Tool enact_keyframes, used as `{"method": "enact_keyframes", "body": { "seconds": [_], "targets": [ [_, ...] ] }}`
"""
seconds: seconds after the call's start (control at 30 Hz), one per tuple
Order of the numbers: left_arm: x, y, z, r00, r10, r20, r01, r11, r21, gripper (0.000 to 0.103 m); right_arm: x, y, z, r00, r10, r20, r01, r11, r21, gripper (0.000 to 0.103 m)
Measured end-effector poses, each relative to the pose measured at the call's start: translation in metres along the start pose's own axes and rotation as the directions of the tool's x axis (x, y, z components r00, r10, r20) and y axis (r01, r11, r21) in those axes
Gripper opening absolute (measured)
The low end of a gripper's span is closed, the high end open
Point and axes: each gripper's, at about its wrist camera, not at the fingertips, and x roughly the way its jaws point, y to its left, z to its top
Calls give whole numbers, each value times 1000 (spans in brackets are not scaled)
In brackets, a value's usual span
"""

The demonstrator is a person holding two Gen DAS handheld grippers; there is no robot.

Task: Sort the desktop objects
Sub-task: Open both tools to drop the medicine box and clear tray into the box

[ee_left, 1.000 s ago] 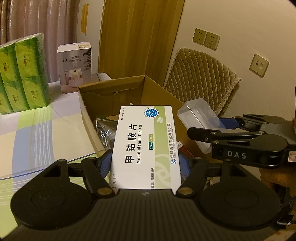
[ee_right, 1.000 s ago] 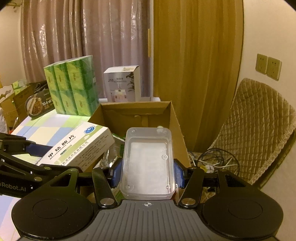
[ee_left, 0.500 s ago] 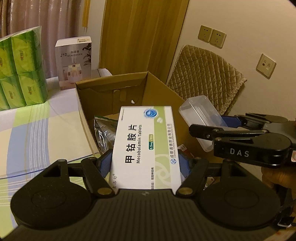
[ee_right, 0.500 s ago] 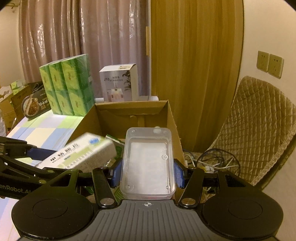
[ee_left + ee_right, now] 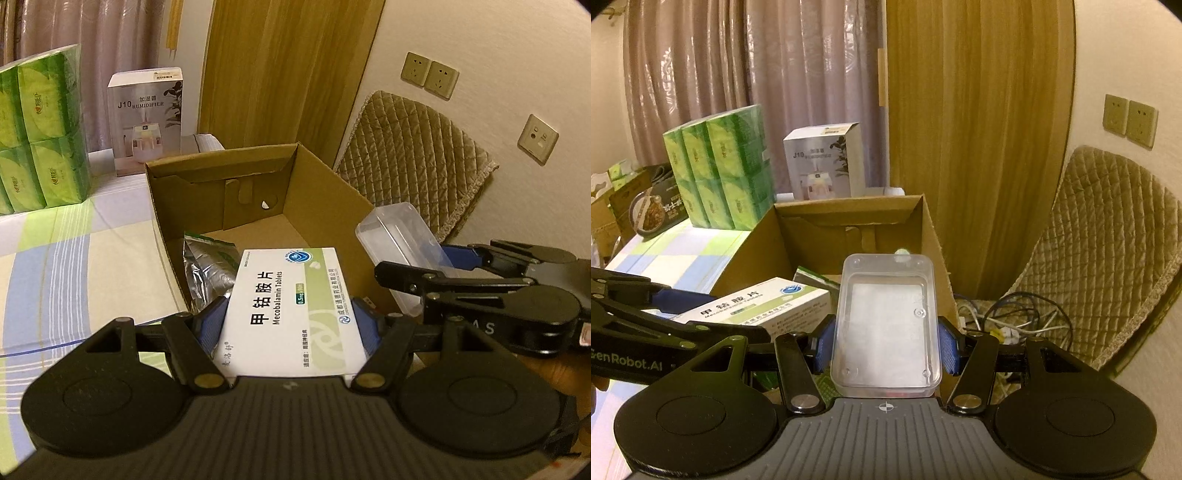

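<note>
- My left tongs are clamped on the white medicine box, blue pads pressed to its long sides; it fills the lower centre of the left wrist view, poised over the near edge of the cardboard carton.
- My right tongs grip the clear plastic case the same way, at lower centre of the right wrist view, above the carton's right wall.
- A foil pouch already lies inside the carton at centre left; what sits under it I can't quite make out.
- To drop well, I'd carry each piece fully past the carton rim, lower it flat over the bare cardboard floor toward the back, and release one side at a time so the tongs don't collide.
- The striped table stretches left, with green tissue packs and a humidifier box at upper left.
</note>
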Motion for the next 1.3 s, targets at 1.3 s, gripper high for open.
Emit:
{"method": "enact_keyframes", "body": {
  "seconds": [1.3],
  "targets": [
    [-20, 15, -6, 999, 31, 34, -30, 999, -24, 72, 5, 21, 4, 999, 30, -14, -30, 999, -23, 53]
  ]
}}
